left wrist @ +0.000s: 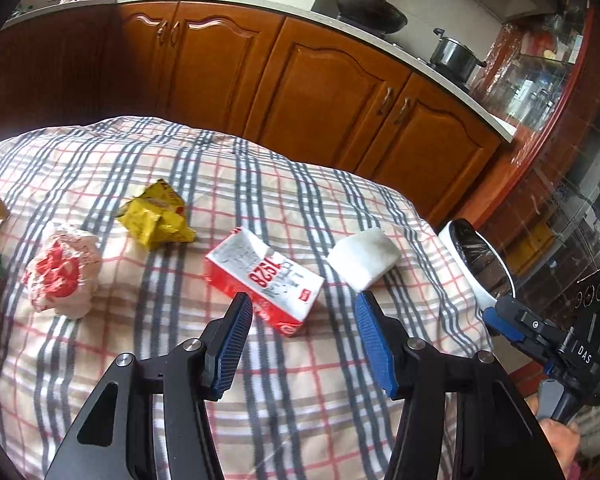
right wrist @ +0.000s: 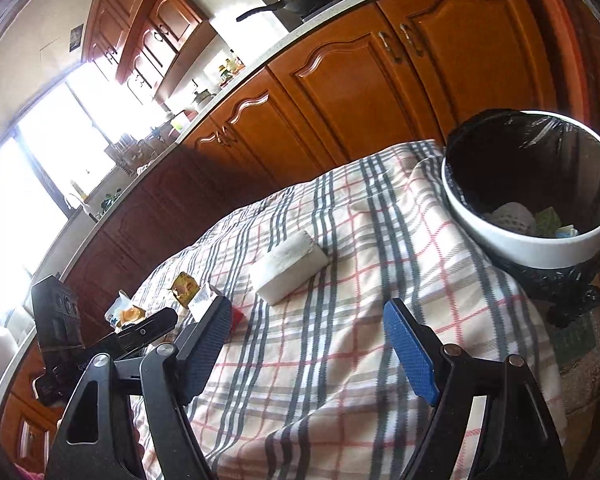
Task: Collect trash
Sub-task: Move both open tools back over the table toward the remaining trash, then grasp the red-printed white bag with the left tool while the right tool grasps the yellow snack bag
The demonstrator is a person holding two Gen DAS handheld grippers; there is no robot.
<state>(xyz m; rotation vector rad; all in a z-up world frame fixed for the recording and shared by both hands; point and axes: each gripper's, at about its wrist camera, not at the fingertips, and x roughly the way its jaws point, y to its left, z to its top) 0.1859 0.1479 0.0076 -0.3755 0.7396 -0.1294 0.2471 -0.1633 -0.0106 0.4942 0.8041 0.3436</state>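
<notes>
left gripper (left wrist: 302,312) held above the plaid tablecloth (left wrist: 140,360), jaws spread wide, blue pads (left wrist: 230,348) bare and touching nothing. red and white carton (left wrist: 264,280) lying flat on the cloth just beyond the tips, its near corner reaching into the gap between them, closer to the left pad. white sponge block (left wrist: 364,258) farther off and to the right of the carton, just past the right fingertip, apart from it. crumpled yellow wrapper (left wrist: 156,216) to the far left of the carton, well clear of the jaws. crumpled white and red wrapper (left wrist: 62,274) nearer and farther left again, also well clear. white trash bin (left wrist: 474,264) with a black liner at the right edge of the cloth, the other gripper's body showing in front of it at the right.

right gripper (right wrist: 306,318) likewise gaping wide over the same cloth (right wrist: 320,380), pads empty, nothing pinched or brushed. sponge block (right wrist: 288,270) on the cloth ahead of the gap, a little to the left of centre, apart from both tips. trash bin (right wrist: 532,184) at the far right, well apart from the jaws, liner folded over the rim, a few scraps lying in the bottom. carton (right wrist: 206,300) and yellow wrapper (right wrist: 186,286) mostly hidden behind the left fingertip, at far left. left gripper's black body low at the left edge. wooden cabinets (right wrist: 340,92) along the far side of both views.
</notes>
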